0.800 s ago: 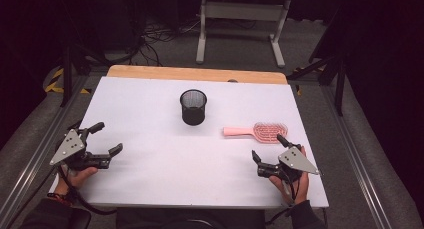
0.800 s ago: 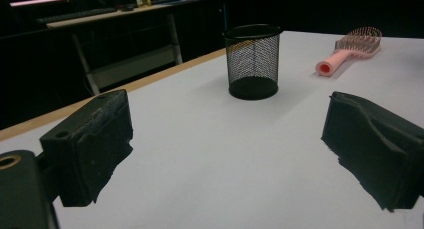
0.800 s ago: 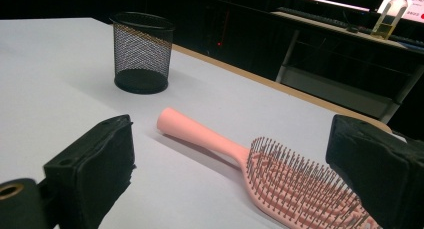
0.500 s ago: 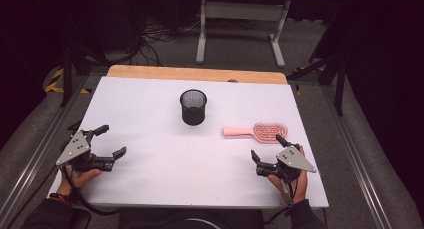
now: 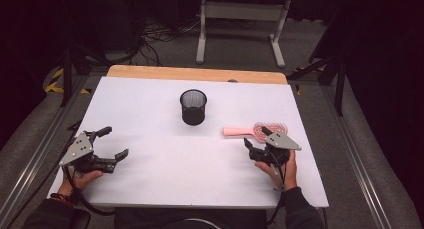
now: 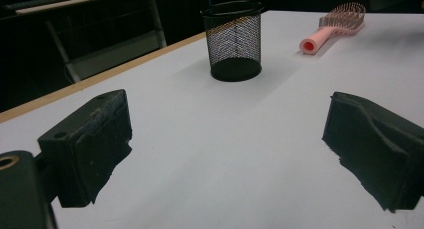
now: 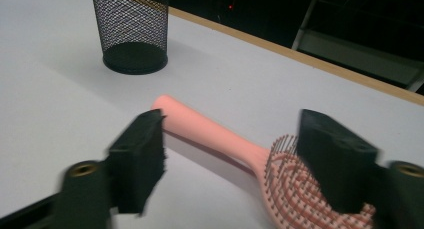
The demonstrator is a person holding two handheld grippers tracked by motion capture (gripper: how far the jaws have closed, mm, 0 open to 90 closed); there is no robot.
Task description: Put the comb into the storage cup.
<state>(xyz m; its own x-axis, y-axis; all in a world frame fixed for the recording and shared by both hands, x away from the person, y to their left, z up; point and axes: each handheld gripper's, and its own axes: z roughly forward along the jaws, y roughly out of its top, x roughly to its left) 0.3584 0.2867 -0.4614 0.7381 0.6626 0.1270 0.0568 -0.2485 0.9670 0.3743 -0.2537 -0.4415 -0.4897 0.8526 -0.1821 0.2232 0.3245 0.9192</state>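
Mesh walls of the black cup [image 5: 193, 107] stand upright near the middle of the white counter [image 5: 165, 189], toward its far edge; through the mesh in the left gripper view [image 6: 233, 41] no contents can be made out, and its inside cannot be seen from above. To its right lies the pink hairbrush [image 5: 250, 130], flat on the counter, handle pointing toward the cup and well apart from it. The right tongs [image 5: 256, 144] sit low over the brush with jaws spread; in the right gripper view the brush [image 7: 220, 136] passes between them, untouched by either pad. The left tongs [image 5: 112, 143] rest near the left front corner, jaws wide and holding nothing.
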